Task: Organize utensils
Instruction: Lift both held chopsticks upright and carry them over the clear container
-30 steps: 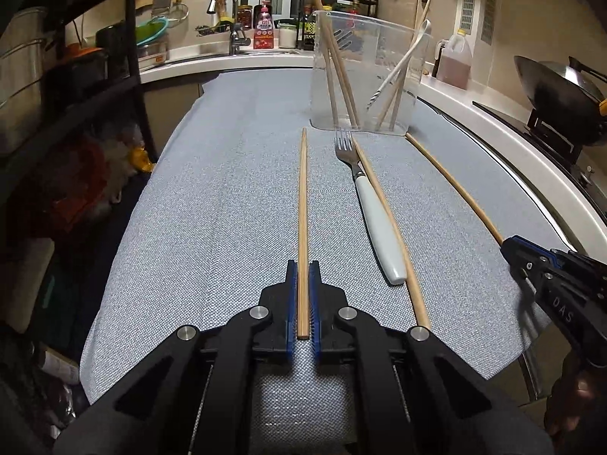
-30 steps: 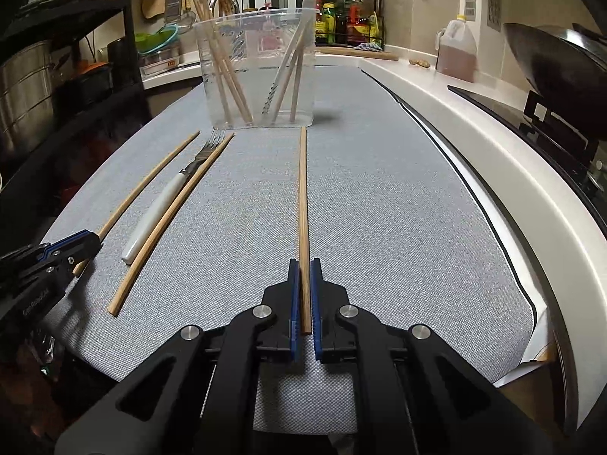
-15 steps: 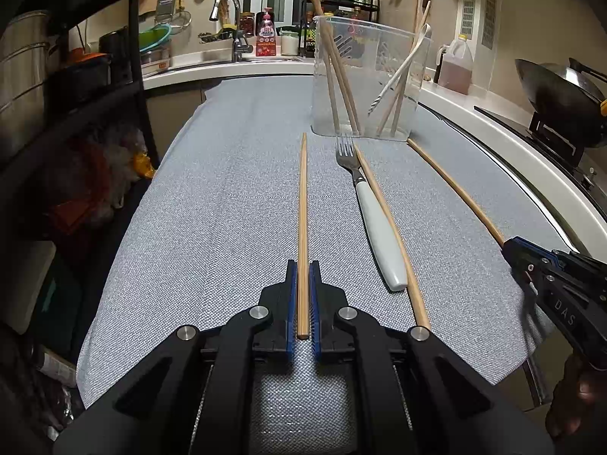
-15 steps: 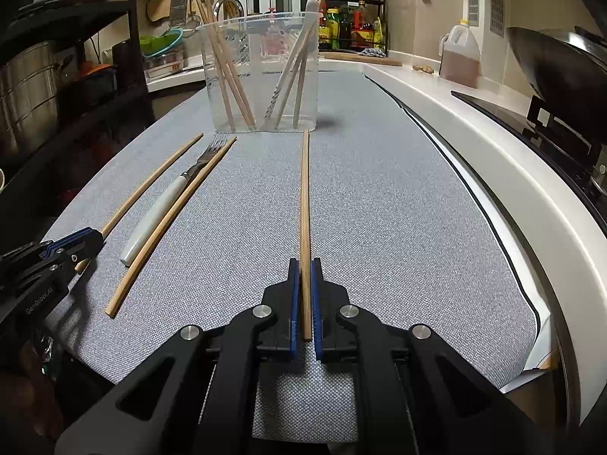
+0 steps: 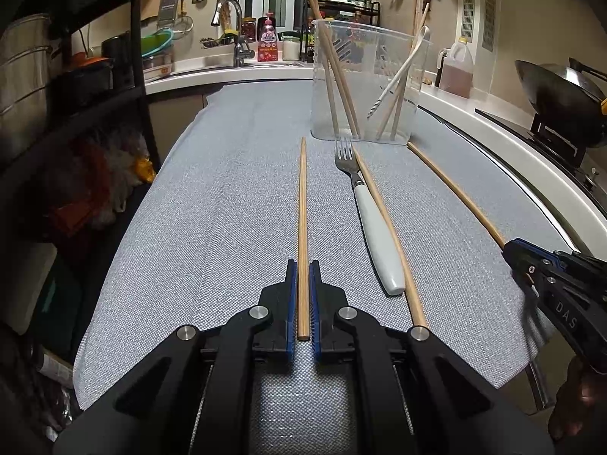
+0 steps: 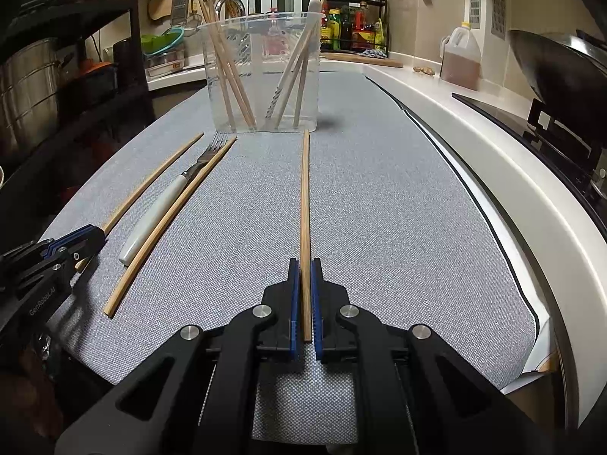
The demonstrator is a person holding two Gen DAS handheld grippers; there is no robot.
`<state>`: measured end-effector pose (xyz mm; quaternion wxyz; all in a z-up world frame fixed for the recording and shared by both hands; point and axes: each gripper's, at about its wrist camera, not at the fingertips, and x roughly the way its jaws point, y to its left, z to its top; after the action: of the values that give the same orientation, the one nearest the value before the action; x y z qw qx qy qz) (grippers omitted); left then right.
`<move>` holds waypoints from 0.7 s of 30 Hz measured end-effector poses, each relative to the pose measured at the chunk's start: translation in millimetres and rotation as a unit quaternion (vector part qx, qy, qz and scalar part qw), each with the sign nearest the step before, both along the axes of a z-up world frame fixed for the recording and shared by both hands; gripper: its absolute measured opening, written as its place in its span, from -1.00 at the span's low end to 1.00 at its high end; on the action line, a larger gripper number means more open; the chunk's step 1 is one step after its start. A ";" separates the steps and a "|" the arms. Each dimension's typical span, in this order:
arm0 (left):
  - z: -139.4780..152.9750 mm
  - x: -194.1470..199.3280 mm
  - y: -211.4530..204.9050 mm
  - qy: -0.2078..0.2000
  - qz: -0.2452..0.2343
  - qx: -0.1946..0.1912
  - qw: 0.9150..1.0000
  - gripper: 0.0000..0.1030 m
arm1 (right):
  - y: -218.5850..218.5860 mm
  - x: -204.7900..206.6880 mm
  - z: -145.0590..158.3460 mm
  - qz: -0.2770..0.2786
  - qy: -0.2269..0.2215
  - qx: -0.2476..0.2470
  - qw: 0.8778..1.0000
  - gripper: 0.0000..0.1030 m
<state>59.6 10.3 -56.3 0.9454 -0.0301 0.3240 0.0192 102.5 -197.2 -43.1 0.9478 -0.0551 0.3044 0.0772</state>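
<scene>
- left wrist view: left gripper [image 5: 302, 265] clamped shut on the near end of a slim pale wooden chopstick [image 5: 302, 208], blue pads pressed against both its sides.
- same grip and same place as a second ago; only a slight change of framing. judged as a pause after grasping, lift not yet begun.
- long axis straight away from the jaws, far tip aimed at the clear plastic tub [image 5: 364, 83] and stopping just short of its base; stick low along the grey woven cloth [image 5: 227, 227], hard to say whether touching it.
- to the right, on the cloth: white-handled steel fork [image 5: 373, 227], tines toward the tub, with a loose wooden chopstick [image 5: 387, 235] touching its right side, both roughly parallel to the held one.
- far right: right gripper [image 5: 510, 248] on the near end of a second wooden chopstick [image 5: 455, 189], angled toward the tub.
- right wrist view: right gripper [image 6: 304, 265] likewise closed on that second wooden chopstick [image 6: 305, 197], unchanged over the last second.
- axis dead ahead, tip near the tub [image 6: 261, 76], which already holds several chopsticks and a white-handled utensil leaning upright.
- left gripper [image 6: 95, 233] at the left edge, its chopstick [image 6: 151, 185] slanting toward the tub; fork [image 6: 159, 204] and loose chopstick [image 6: 170, 220] between the two held sticks.
- probably next: raise both, tip them upright, drop into the tub; fork and loose stick still to go.
</scene>
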 end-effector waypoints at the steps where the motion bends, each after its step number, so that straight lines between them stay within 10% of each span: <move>1: -0.1 -0.1 -0.3 -0.001 0.001 0.001 1.000 -0.88 | 0.3 -0.1 0.0 0.000 0.000 0.000 1.000 -0.87; 21: 31.6 -21.7 0.3 -0.050 -0.006 -0.015 0.999 -0.88 | -2.3 -24.4 51.1 0.010 -0.053 0.014 0.998 -0.89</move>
<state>37.9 10.6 -24.7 0.9598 -0.0434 0.2772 0.0073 78.1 -199.5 8.0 0.9625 -0.0490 0.2521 0.0878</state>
